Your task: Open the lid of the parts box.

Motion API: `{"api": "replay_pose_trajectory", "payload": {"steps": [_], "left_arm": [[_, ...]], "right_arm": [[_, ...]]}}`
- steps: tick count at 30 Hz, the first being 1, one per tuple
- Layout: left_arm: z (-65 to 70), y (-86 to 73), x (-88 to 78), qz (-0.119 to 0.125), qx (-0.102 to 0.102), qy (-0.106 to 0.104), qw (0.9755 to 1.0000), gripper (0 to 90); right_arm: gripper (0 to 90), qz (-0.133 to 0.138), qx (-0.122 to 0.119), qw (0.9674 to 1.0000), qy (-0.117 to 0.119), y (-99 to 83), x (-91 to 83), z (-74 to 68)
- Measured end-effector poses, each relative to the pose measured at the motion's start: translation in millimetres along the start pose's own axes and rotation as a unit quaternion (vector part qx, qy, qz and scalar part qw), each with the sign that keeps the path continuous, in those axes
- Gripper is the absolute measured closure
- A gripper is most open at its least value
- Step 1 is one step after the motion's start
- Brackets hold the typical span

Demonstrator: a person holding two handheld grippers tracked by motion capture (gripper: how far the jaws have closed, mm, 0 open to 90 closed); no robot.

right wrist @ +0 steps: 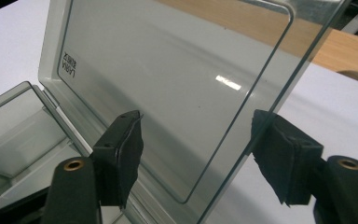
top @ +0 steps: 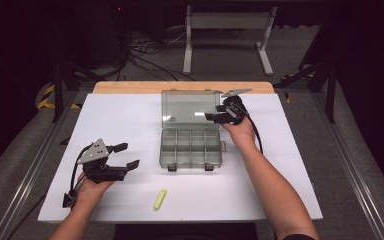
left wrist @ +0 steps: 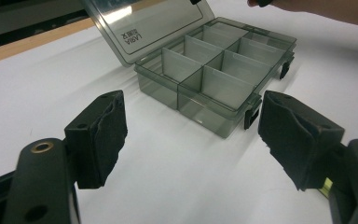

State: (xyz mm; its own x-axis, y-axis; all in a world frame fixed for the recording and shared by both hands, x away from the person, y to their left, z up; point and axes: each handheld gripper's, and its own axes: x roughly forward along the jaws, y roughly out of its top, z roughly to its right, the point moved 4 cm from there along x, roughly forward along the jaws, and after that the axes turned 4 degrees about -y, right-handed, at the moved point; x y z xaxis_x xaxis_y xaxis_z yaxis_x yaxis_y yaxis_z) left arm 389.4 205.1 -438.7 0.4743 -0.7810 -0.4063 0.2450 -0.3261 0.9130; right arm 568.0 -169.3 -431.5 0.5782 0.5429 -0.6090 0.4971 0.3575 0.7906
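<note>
- We see a white worktop (top: pixel 130 115) with a strip of bare wood (top: pixel 130 87) showing along its far edge.
- Around it the room is dark: grey carpet, a tangle of cables (top: pixel 150 50) on the floor beyond the far edge, and the pale legs of a frame (top: pixel 227 30) standing farther back.
- Metal rails (top: pixel 355 170) run along the floor on both sides of the worktop.
- A smoky clear organiser box (top: pixel 191 148) sits a little right of the worktop's middle, its lid (top: pixel 190 108) raised and leaning toward the far edge; its divided compartments look empty to us.
- The right gripper (top: pixel 216 114) is at the lid's right edge, and in the right gripper view its jaws stand apart, one on each side of that edge, not pressing it.
- The left gripper (top: pixel 126 156) hovers near the worktop's near-left corner, pointing toward the box, jaws wide apart with nothing between them.
- A small yellow-green stick (top: pixel 160 199) lies alone near the near edge, in front of the box.
</note>
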Motion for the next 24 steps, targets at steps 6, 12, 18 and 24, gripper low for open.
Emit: {"api": "replay_pose_trajectory", "payload": {"steps": [6,12,18,24], "left_arm": [[0.2,-0.1,0.4,0.000,0.000,0.000,1.0000,24.5],[0.8,-0.4,0.7,-0.002,-0.003,-0.002,1.0000,24.5],[1.1,-0.5,1.2,-0.003,-0.003,-0.004,1.0000,24.5],[1.1,-0.5,1.2,-0.003,-0.004,-0.004,1.0000,24.5]], "right_arm": [[31.7,-0.016,0.016,0.9997,0.005,-4.9,3.2,2.1],[30.1,-0.027,0.029,0.9992,0.007,-9.9,6.1,4.7],[28.7,-0.032,0.032,0.9989,0.010,-12.4,7.5,5.4],[27.5,-0.037,0.038,0.9985,0.015,-14.9,10.1,6.0]]}}
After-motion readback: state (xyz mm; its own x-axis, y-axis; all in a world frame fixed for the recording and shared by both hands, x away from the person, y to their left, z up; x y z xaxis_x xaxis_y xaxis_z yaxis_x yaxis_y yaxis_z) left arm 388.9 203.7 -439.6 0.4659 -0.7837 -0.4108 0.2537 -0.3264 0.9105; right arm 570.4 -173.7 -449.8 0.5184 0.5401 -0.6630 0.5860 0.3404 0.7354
